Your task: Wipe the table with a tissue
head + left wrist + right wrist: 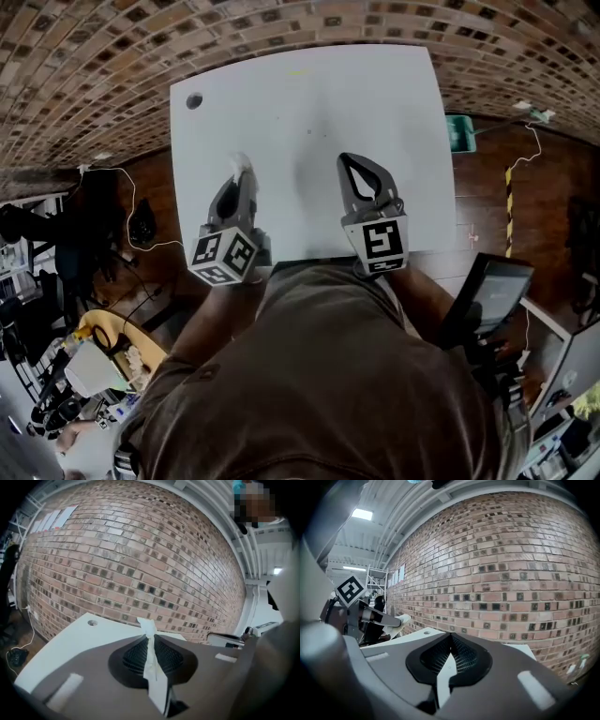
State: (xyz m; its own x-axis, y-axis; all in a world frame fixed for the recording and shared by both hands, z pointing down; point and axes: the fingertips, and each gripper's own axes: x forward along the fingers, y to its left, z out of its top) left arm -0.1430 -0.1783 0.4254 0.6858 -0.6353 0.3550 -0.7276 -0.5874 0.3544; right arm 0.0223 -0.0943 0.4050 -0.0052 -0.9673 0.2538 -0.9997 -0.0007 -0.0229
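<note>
The white table (309, 103) fills the middle of the head view. My left gripper (242, 173) is held over its near left part, shut on a white tissue (240, 165) that sticks out past the fingertips. The left gripper view shows the tissue (151, 641) pinched as a thin strip between the closed jaws, above the table (70, 639). My right gripper (349, 161) hovers over the near right part of the table, shut with nothing in it. Its jaws meet at the tips in the right gripper view (451, 637).
A round hole (194, 100) sits in the table's far left corner. A brick wall (140, 564) stands behind the table. A green object (460, 131) lies beside the right edge. A dark screen (492, 291) is at the near right, with cables and clutter (103, 356) at the near left.
</note>
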